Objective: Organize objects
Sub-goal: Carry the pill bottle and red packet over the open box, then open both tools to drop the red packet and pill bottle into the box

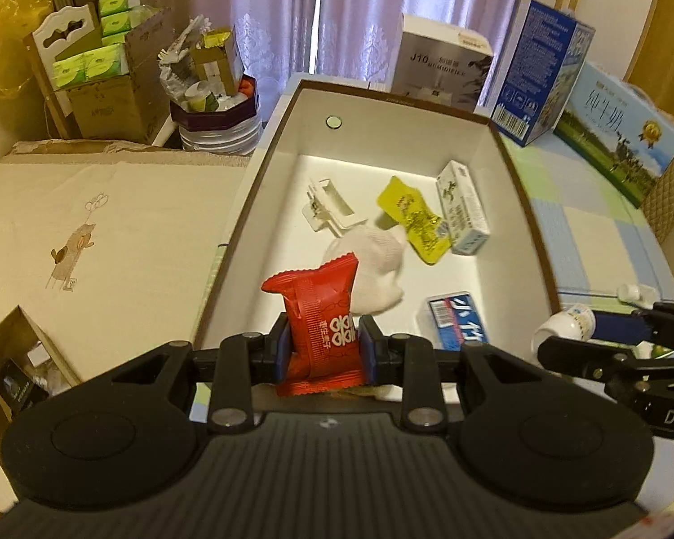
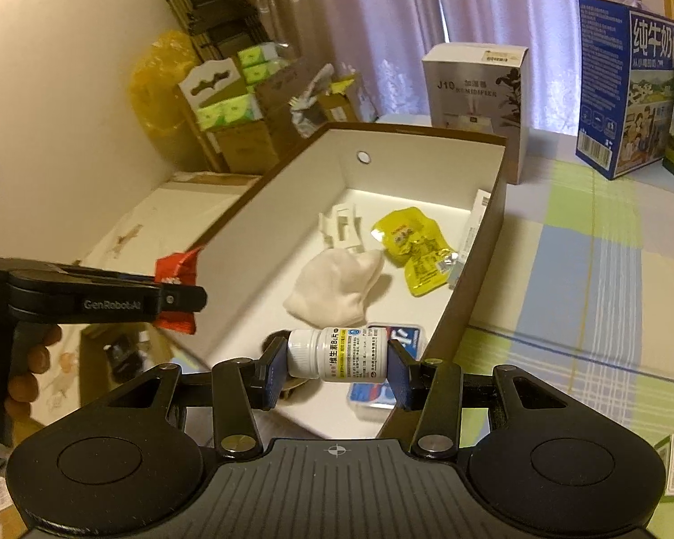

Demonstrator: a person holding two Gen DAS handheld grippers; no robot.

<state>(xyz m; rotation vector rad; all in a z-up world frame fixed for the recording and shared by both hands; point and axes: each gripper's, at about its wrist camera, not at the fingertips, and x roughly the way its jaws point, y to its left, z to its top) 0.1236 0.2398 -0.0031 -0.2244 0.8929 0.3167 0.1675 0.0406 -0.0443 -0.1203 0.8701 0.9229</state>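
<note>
1. While you carry both loads toward the open box (image 1: 265,166), your left gripper (image 1: 323,350) pinches a red snack packet (image 1: 321,319) at its lower half, low in the centre of the left wrist frame, upright over the box's near edge. White characters on it are too stylised to read.
2. Your right gripper (image 2: 337,361) clamps a white pill bottle (image 2: 337,357) sideways, cap to the left, bottom centre of the right wrist frame above the box's near corner. Its label seems to read 维生素B1片, a vitamin tablet.
3. Already inside, likely sorted there: white plastic clip (image 1: 330,206), yellow sachet (image 1: 415,220), white cloth (image 1: 373,265), small white carton (image 1: 463,209), blue-and-white pack (image 1: 458,321). Their print is illegible.
4. Behind the box, upper right: white carton (image 2: 478,90) marked "J10 HUMIDIFIER"; blue milk carton (image 2: 629,85) marked 纯牛奶.
5. The left gripper's side reads "GenRobot.AI" at mid-left of the right wrist frame.
</note>
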